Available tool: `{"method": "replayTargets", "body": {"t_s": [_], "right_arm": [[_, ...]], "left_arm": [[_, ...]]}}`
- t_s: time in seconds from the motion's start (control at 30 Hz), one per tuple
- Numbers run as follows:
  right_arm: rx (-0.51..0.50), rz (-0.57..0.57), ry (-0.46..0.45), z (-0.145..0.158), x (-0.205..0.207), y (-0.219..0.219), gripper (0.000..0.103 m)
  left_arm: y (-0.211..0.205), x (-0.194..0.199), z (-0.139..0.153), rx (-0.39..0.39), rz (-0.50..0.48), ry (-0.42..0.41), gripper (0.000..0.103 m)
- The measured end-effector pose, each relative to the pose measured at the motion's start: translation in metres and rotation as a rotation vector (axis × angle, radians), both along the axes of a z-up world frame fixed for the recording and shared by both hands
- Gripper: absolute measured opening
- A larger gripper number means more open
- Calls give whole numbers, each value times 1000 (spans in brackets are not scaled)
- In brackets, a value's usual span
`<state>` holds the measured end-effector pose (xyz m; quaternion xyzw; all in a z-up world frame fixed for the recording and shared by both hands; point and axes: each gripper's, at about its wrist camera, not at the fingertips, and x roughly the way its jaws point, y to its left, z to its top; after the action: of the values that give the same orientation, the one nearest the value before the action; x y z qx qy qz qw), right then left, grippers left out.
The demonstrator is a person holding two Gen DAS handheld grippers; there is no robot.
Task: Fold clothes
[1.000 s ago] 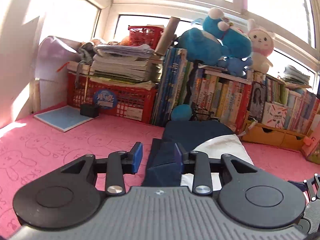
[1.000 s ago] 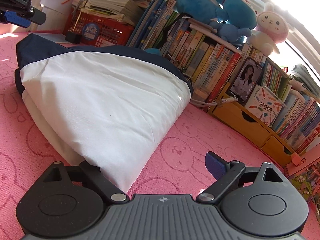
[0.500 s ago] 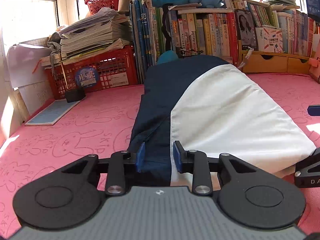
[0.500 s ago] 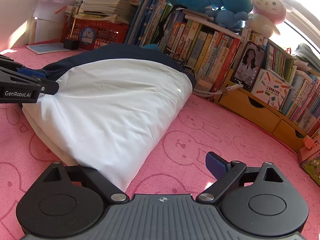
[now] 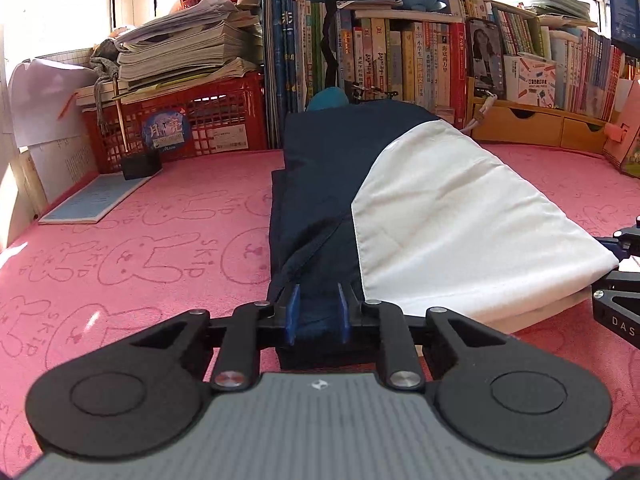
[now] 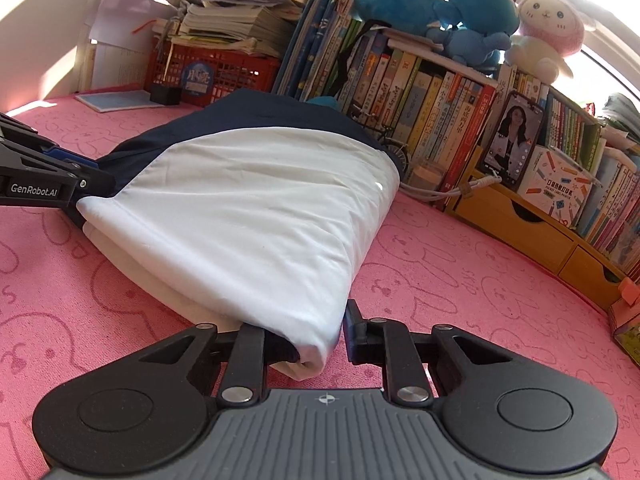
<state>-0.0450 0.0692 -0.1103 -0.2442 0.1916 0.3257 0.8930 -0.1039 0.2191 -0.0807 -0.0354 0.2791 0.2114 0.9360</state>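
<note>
Change: since a second ago the right gripper (image 6: 320,334) has narrowed from wide open onto the garment's corner; the left gripper (image 5: 318,312) has lowered its navy edge to the mat.
Garment: navy and white folded garment (image 6: 256,208), several layers, white panel smooth on top, navy band along one side.
Place: on the pink rabbit-print mat (image 5: 152,240), far end near the row of books (image 5: 400,64).
Left jaws: narrow, gripping the navy near corner.
Right jaws: narrow, gripping the white near corner.

both wrist views sit low, close, sharing the garment (image 5: 460,216).
</note>
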Motion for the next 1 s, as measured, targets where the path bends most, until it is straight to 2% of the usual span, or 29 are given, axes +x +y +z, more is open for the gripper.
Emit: {"method": "replayTargets", "body": {"t_s": [0.2, 0.4, 0.5, 0.53, 0.57, 0.6, 0.73, 0.83, 0.93, 1.0], "right_arm": [[7, -70, -56, 9, 5, -36, 15], [-24, -122, -90, 22, -11, -103, 15], [-41, -153, -68, 24, -20, -140, 15], [-53, -166, -63, 22, -22, -148, 15], [-65, -185, -62, 20, -24, -156, 15], [-72, -197, -54, 16, -25, -163, 16], [-67, -199, 15, 0, -26, -178, 16], [-99, -180, -17, -10, -34, -175, 18], [-111, -142, -38, -11, -44, -181, 23], [-80, -108, -10, -3, -49, -195, 32]], "left_arm": [[-28, -9, 6, -82, -99, -13, 21], [-62, -22, 13, -180, -241, -27, 14], [-73, -26, 14, -126, -244, -28, 13], [-77, -27, 14, -108, -245, -29, 21], [-80, -28, 14, -90, -246, -29, 55], [-84, -30, 14, -72, -247, -29, 68], [-98, -34, 14, 0, -250, -30, 67], [-107, -37, 22, 87, -258, -42, 67], [-104, -34, 20, 103, -243, -17, 67], [-97, -31, 10, 92, -198, 45, 65]]}}
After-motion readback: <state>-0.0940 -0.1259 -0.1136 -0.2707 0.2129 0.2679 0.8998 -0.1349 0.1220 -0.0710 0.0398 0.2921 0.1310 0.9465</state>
